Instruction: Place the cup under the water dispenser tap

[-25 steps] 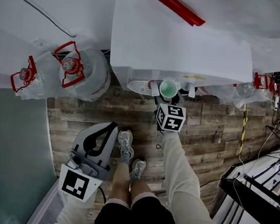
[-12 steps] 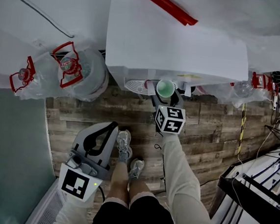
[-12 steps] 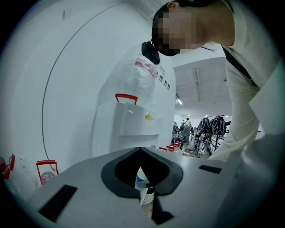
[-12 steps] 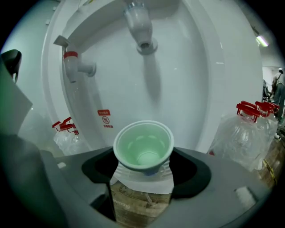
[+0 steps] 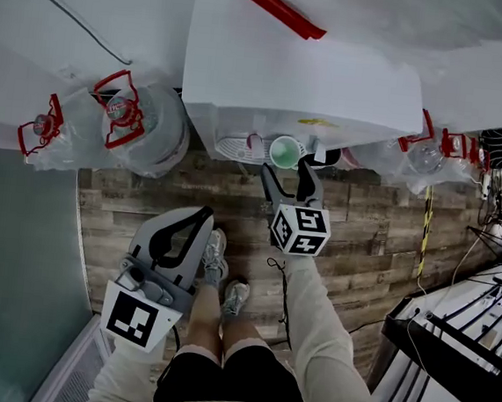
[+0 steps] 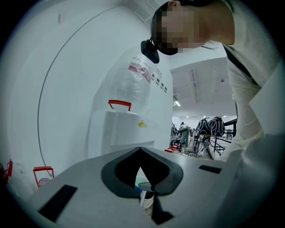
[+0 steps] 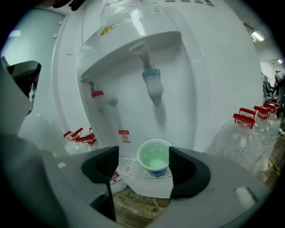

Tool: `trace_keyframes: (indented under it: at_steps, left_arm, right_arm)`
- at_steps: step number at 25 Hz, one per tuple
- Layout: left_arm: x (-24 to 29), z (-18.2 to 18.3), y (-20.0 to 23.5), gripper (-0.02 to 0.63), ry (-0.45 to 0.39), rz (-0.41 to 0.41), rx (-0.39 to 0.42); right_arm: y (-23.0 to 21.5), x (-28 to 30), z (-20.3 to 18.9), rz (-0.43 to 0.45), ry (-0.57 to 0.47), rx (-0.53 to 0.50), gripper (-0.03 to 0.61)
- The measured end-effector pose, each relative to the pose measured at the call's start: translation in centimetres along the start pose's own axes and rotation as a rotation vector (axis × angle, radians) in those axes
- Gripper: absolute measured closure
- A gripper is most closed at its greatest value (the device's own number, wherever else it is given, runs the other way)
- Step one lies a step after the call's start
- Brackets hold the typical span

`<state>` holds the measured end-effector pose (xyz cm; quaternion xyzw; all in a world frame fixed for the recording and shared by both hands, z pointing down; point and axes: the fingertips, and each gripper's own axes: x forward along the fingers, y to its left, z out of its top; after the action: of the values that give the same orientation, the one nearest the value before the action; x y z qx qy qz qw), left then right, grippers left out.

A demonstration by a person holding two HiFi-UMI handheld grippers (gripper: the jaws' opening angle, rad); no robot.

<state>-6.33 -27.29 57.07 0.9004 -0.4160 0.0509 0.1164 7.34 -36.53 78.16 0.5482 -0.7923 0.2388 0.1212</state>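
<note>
Drip tray [image 7: 129, 168], cup [image 7: 154, 156] beyond right gripper [image 5: 286, 177]

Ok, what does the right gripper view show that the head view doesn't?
Only the right gripper view: the white water dispenser seen into its recess from the front, its blue-tipped tap roughly above the pale green plastic cup, and a red-and-white sticker. Only the head view: the left gripper and the person's grey shoes. Both: the cup, the dispenser, clear water bottles with red handles, and the right gripper, whose jaws have just been opening, with the cup beyond their tips, untouched.
</note>
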Motion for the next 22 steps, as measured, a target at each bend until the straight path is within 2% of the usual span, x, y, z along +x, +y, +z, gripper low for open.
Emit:
trace_keyframes:
  at_steps: [2,3,8,16,22]
  left_arm:
    - [-0.2,0.6,-0.6,0.609,-0.007,0.000,0.003]
    - [-0.4,0.9,-0.9,0.609,-0.010,0.000,0.006]
    - [-1.4,2.7,-2.8,0.609,-0.035,0.008,0.013]
    - [-3.5,6.6,-6.3,0.609,-0.070,0.032,0.029]
    - [-5.3,10.2,-8.8,0.609,-0.090,0.051,0.066]
  right_arm:
    - [0.7,-1.3,1.0,0.016,-0.020,0.000,0.230]
    - [1.0,-2.0,1.5,0.020,-0.031,0.001,0.259]
    - [1.8,-6.2,4.5,-0.005,-0.097,-0.057,0.565]
    - [4.0,-14.1,9.2,0.033,-0.154,-0.136,0.569]
    - [5.2,-20.2,13.1,0.030,-0.221,-0.120,0.569]
